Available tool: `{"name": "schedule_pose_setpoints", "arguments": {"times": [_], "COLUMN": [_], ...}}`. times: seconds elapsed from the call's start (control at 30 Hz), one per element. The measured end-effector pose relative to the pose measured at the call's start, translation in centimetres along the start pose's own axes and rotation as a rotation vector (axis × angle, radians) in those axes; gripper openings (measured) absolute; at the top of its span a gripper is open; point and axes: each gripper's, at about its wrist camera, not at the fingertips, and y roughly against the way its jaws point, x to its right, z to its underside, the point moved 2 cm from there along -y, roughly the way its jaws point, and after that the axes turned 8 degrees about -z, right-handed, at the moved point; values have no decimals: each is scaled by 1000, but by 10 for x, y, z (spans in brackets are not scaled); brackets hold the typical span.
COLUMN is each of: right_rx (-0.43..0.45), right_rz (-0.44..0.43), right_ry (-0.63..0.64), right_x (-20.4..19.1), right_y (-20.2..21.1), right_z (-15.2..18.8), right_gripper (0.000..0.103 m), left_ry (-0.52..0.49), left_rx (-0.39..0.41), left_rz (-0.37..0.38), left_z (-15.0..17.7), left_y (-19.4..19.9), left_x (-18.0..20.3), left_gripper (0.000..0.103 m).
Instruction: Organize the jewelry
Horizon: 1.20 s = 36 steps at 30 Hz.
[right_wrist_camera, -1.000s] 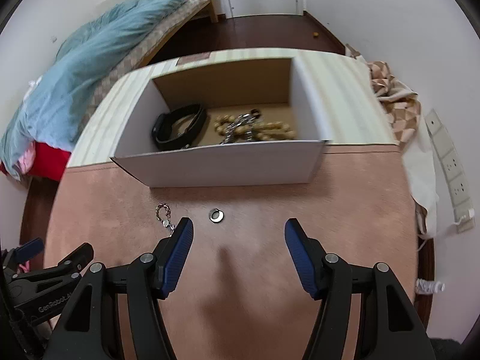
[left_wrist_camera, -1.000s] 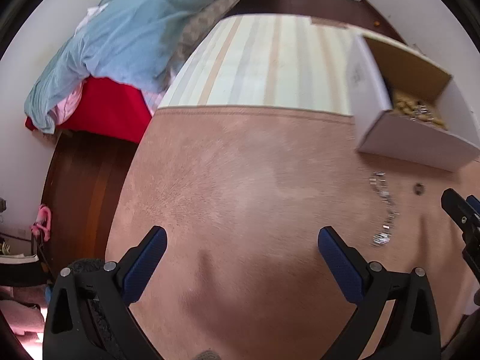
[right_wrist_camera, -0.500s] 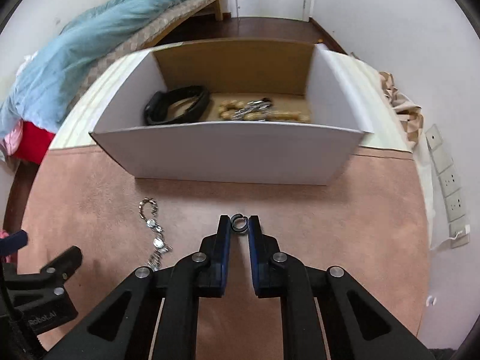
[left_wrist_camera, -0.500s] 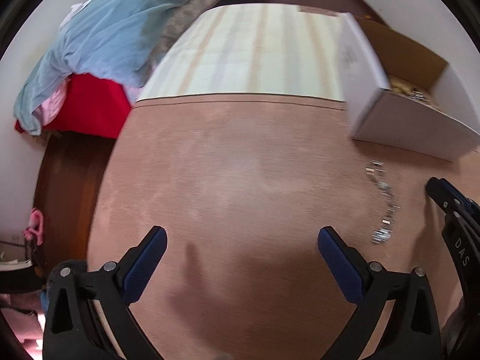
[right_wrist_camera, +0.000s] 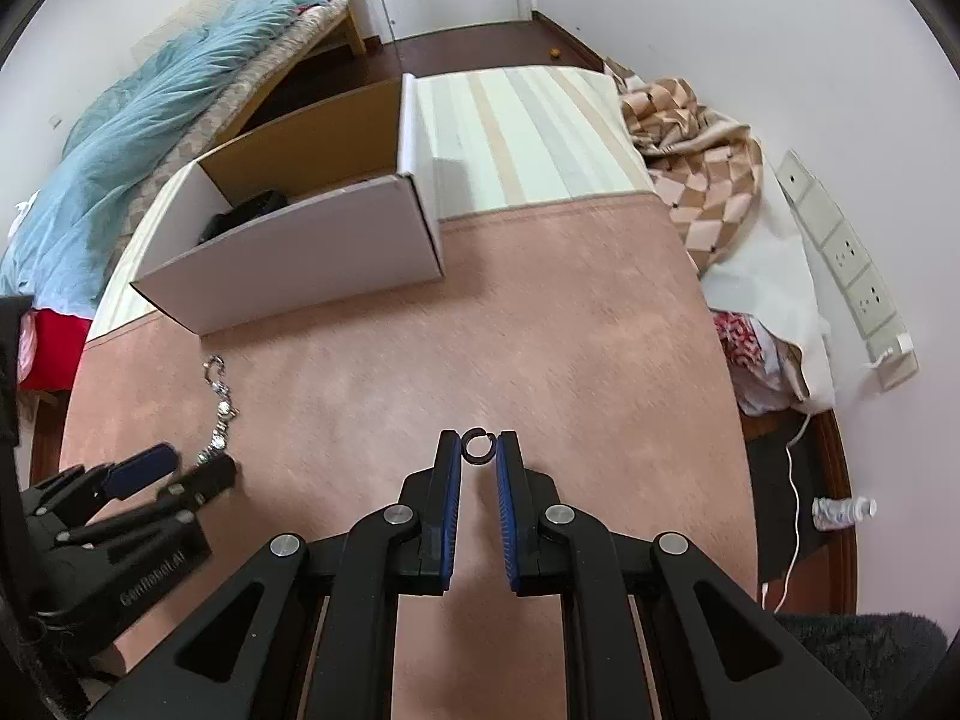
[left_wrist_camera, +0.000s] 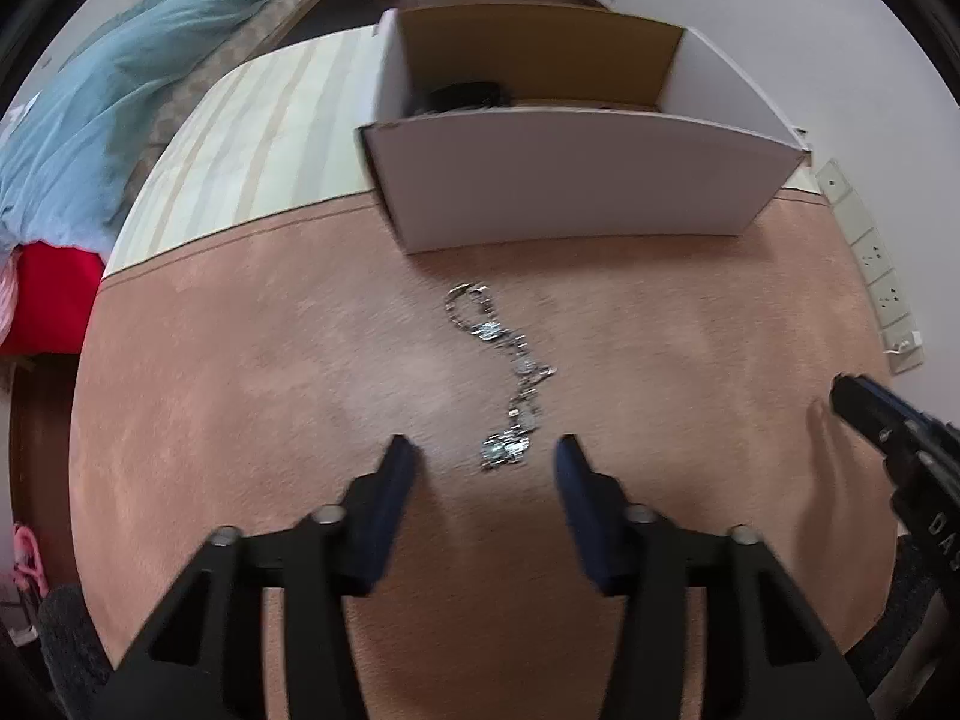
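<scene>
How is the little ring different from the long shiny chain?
The ring is one small dark loop; the chain is a long silvery string of many links. The ring is pinched between the fingertips of the right gripper; the chain lies loose on the pink mat, its near end between the open fingers of the left gripper. Both are jewelry outside the white box.

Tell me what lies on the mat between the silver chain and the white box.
Nothing: in the left wrist view, only bare pink mat separates the silver chain from the white box. The right wrist view agrees.
</scene>
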Motion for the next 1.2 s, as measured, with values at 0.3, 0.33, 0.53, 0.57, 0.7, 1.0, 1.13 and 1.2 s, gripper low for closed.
{"name": "schedule_pose_setpoints", "arguments": {"times": [0.3, 0.33, 0.53, 0.57, 0.7, 1.0, 1.13, 1.2], "right_rx": [4, 6, 29, 37, 61, 121, 141, 140], "right_rz": [-7, -8, -39, -47, -82, -167, -159, -144], "right_ry": [-16, -14, -10, -4, 4, 4, 13, 10], "right_x": [2, 2, -3, -6, -13, -29, -33, -32], "right_y": [2, 3, 16, 21, 34, 64, 69, 65], "right_z": [7, 7, 3, 2, -3, -20, -26, -27], "right_gripper": [13, 13, 13, 13, 13, 12, 12, 12], "left_ry": [5, 1, -4, -8, -7, 31, 99, 115], "left_rx": [10, 0, 21, 23, 22, 83, 55, -4], "left_rz": [31, 27, 70, 77, 123, 166, 231, 231], "left_z": [-12, -13, -11, -11, -10, -18, -24, -25], "left_y": [-2, 0, 16, 20, 38, 91, 83, 63], "left_x": [2, -1, -11, -11, -25, -60, -64, -58], "left_gripper": [9, 9, 1, 1, 1, 1, 8, 31]}}
